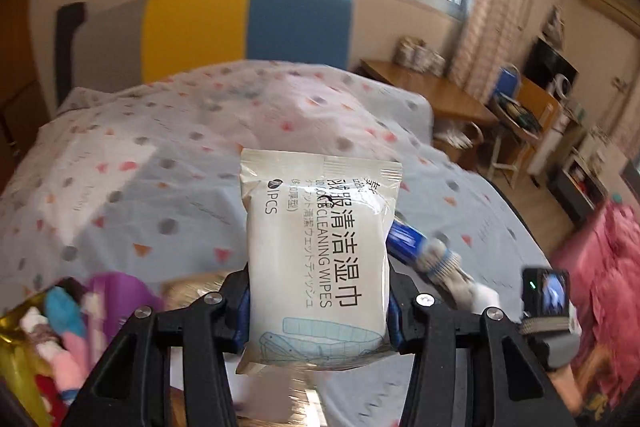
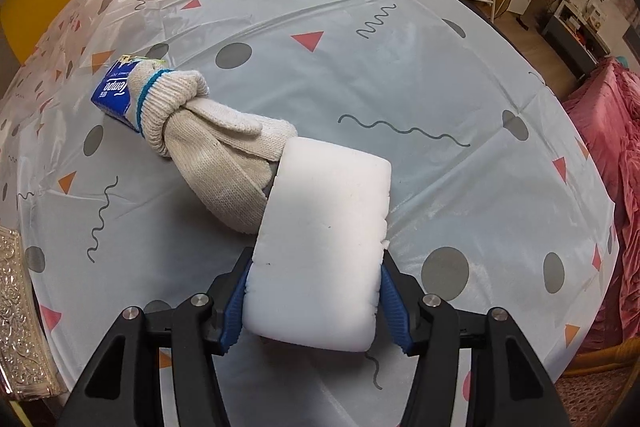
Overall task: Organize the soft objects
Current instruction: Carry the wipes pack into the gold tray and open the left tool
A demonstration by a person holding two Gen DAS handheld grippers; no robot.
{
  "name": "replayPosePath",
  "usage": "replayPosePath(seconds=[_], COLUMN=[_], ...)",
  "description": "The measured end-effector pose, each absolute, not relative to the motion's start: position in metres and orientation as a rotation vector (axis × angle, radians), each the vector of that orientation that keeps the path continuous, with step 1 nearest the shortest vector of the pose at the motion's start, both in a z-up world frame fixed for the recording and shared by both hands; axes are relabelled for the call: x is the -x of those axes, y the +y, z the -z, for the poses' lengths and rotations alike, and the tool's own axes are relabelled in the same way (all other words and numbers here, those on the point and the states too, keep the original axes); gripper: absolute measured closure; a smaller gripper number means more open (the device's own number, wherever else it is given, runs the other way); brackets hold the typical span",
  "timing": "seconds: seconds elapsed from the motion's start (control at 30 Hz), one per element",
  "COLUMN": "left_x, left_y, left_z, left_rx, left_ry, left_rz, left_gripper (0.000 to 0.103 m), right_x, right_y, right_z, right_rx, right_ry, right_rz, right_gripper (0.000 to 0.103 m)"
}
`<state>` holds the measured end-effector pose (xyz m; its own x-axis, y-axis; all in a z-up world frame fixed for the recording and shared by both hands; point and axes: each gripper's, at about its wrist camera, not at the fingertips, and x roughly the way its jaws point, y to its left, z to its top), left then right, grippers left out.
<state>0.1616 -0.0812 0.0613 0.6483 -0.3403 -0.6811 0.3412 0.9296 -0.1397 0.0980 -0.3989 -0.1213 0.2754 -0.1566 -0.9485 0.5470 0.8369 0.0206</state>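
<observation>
Left claw clenched on the wipes pack; right claw squeezing the white sponge.

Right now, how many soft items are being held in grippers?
2: the wipes pack in the left gripper, and the white sponge in the right gripper. Knotted gloves lie loose on the table.

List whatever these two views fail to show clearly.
- Left wrist view: gold container of soft items is blurred and cut by the edge.
- Left wrist view: wipes pack hides the tissue packet's label.
- Right wrist view: white sponge covers the knit gloves' fingertips.
</observation>
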Motion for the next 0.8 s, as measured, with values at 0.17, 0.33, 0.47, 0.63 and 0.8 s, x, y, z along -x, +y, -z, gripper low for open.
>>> replayPosePath(seconds=[0.17,0.33,0.47,0.63,0.8], left_x=[-0.187,-0.184,-0.16,-0.119,-0.073], left_y=[-0.003,0.086,0.149,0.209,0.264], left_z=[-0.072,-0.062,-0.036,0.002,0.034], left_rx=[0.068,0.157,0.203,0.26,0.343], left_ry=[0.739,0.73,0.748,0.793,0.829], left_rz=[0.247,0.1,-0.011,-0.113,-0.221], left_gripper=[0.052,0.052,0.052,0.052,0.052], right_x=[-0.097,-0.099,-0.099,-0.098,-0.098], right_y=[-0.397,-0.396,-0.397,-0.396,-0.396], right_z=[0.123,0.125,0.127,0.127,0.128], right_rx=[-0.377,-0.37,-0.349,-0.314,-0.295], right_ry=[1.208,1.206,1.204,1.203,1.203], right_rz=[0.482,0.485,0.487,0.483,0.478], right_gripper=[0.044,0.044,0.044,0.044,0.044])
